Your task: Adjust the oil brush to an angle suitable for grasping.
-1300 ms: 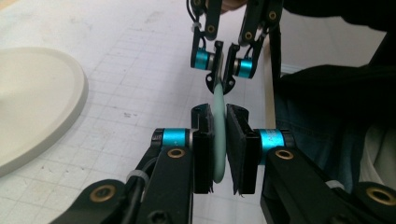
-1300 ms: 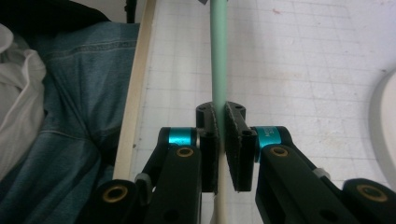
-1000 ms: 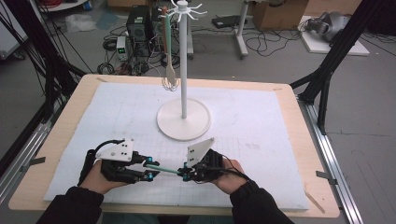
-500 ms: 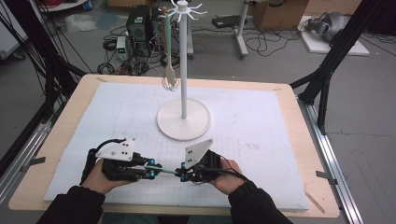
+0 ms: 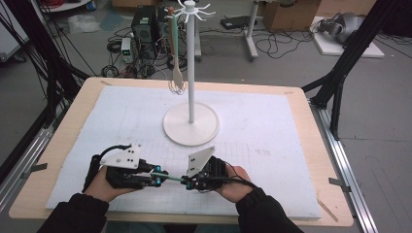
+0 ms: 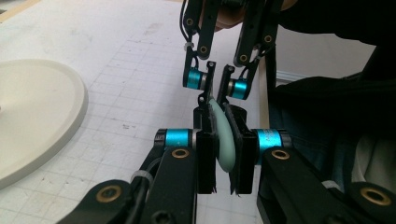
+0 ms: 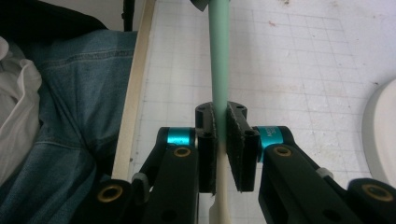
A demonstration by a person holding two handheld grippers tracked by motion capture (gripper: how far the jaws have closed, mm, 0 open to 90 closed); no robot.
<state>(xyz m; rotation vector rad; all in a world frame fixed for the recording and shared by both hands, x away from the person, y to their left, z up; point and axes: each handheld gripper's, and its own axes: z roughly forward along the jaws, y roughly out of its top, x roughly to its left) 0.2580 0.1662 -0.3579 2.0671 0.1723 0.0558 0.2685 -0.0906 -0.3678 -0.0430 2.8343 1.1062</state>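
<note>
Both sets of jaws are clamped on one thing: your left gripper [image 5: 156, 177] and right gripper [image 5: 190, 181] face each other low over the tabletop [image 5: 301, 104], each pinching an end of the same spatula [image 5: 171, 178], which spans the short gap between them.

Your left gripper view shows a pale mint-green blade [image 6: 223, 140], curved and edge-on, squeezed between the pads, with the right gripper [image 6: 216, 81] just beyond it. Your right gripper view shows the spatula [image 7: 219, 56] as a slim mint-green handle running straight ahead, turning cream-coloured at the near end below the pads.

One jaw in your right gripper view has small print on its blue collar, too small to read. The white mat [image 5: 272, 126] carries a faint grid.

You hold the spatula near the tabletop's near edge, in front of your body. Ahead stands the rack [image 5: 190, 121], its round base near your grippers; a wooden spoon [image 5: 177, 73] hangs from a top hook. Mat to your left and right lies bare.
</note>
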